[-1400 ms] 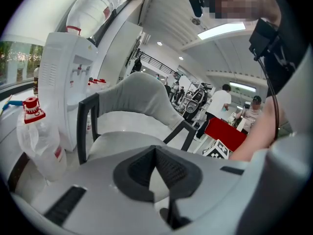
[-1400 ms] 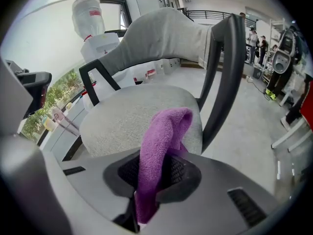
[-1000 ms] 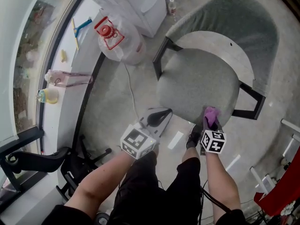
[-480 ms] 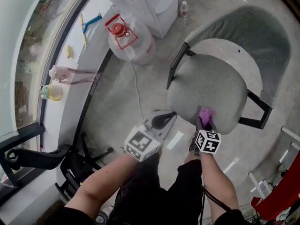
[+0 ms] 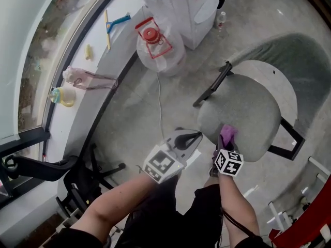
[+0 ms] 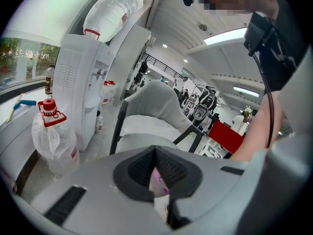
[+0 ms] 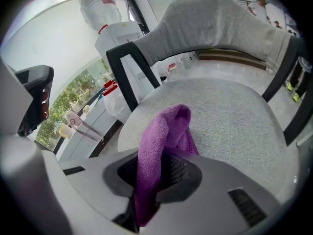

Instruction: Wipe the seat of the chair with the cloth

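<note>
Reaching to the seat (image 5: 253,107) edge, right gripper (image 5: 224,145) jaws clamped on cloth (image 5: 228,134), left gripper (image 5: 196,134) jaws together

Grey left tool (image 5: 190,136) and right tool (image 5: 225,144) bear black-and-white marker cubes (image 5: 164,164); clothing (image 5: 170,211) is black.

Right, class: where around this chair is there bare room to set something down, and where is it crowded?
The seat is bare from the purple cloth, gripped by the right gripper at its front edge, back to the backrest. The floor between seat and water jug is open, except for a cable. The window ledge is cluttered.
</note>
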Available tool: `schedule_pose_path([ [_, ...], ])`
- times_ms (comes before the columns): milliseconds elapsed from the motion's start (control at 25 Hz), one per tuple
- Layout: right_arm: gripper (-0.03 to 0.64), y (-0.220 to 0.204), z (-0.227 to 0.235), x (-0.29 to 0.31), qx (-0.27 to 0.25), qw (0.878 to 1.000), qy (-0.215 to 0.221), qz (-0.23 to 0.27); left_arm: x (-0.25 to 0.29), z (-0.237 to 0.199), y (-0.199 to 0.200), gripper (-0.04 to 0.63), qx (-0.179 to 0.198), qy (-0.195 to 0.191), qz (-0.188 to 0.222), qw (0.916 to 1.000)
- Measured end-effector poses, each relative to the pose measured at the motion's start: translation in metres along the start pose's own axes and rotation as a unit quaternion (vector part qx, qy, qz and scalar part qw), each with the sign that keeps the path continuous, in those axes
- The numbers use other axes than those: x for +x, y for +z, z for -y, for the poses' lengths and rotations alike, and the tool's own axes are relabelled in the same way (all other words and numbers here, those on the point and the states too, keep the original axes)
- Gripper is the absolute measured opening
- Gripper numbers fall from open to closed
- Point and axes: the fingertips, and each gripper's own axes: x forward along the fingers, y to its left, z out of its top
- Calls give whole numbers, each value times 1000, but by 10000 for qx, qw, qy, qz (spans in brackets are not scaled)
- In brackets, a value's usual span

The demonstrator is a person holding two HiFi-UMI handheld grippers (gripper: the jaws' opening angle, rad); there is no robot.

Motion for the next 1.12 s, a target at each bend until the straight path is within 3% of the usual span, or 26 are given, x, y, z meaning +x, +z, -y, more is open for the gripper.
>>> schedule_pose_path([
  [280, 69, 13, -45, 26, -230, 9987, 459, -57, -10, -15, 2, 8, -37, 74, 50, 10000],
  [760, 69, 23, -99, 53, -504, 9951, 838, -151, -28, -20, 1, 8, -87, -24, 96, 9999],
  [960, 69, 37, -120, 47, -388, 9930, 1114, -16, -35, -23, 7, 7, 1, -55, 100, 9999],
  [1120, 69, 55, -111, 20, -157, 9940, 1064, 206, -36, -19, 22, 8, 28, -154, 155, 9998],
])
